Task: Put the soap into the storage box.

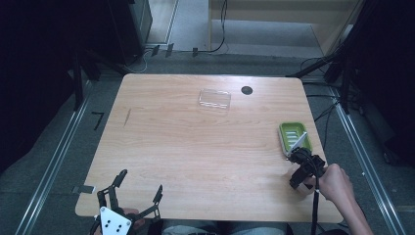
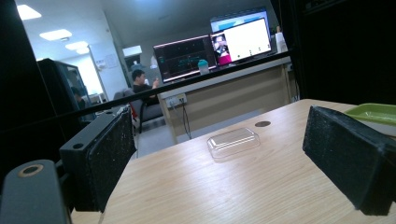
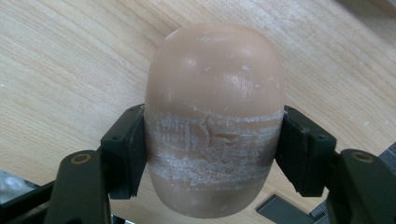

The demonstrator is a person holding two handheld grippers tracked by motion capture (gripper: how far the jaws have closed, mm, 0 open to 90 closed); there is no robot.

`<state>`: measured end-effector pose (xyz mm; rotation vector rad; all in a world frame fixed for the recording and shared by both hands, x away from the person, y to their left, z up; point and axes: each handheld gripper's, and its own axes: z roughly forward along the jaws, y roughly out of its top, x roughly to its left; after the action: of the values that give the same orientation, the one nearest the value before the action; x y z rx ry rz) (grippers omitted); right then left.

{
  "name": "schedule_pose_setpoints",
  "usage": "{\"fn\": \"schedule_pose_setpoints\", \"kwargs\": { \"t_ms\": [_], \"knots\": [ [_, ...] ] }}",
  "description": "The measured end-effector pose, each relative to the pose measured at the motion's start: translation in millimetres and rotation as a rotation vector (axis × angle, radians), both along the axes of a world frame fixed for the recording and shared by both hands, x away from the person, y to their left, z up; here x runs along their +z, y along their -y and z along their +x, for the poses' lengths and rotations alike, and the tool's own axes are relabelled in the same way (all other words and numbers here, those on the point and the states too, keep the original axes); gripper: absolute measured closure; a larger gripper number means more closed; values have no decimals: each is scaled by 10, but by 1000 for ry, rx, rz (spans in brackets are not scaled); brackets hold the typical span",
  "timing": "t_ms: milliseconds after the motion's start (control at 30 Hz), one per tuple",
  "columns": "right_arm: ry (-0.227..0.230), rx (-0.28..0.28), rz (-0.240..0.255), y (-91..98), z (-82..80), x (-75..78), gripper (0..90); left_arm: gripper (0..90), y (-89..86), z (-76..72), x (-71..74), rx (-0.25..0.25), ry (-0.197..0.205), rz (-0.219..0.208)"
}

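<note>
Right gripper view — soap [image 3: 215, 121] (gripped) between tool [image 3: 212, 149]

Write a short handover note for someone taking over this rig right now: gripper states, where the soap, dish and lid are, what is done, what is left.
Right gripper: shut on the soap, held above the table at its right edge, just short of the dish.
Left gripper: open and idle at the near left edge.
Dish: green, at the right edge; a pale insert seems to lean in it.
Lid: clear, lying at the far middle of the table, apart from the dish.
Done: soap picked up.
Left, probably: set the soap in the dish, then perhaps fetch the lid.
</note>
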<state>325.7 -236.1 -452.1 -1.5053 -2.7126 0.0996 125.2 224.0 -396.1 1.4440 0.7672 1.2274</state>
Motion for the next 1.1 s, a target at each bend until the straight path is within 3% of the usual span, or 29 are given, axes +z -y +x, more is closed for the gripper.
{"fn": "schedule_pose_setpoints", "kwargs": {
  "t_ms": [1100],
  "knots": [
    [-13,-16,-19,-66,212,209,335,99,2,5,-1,-2,-1,-2]
  ]
}}
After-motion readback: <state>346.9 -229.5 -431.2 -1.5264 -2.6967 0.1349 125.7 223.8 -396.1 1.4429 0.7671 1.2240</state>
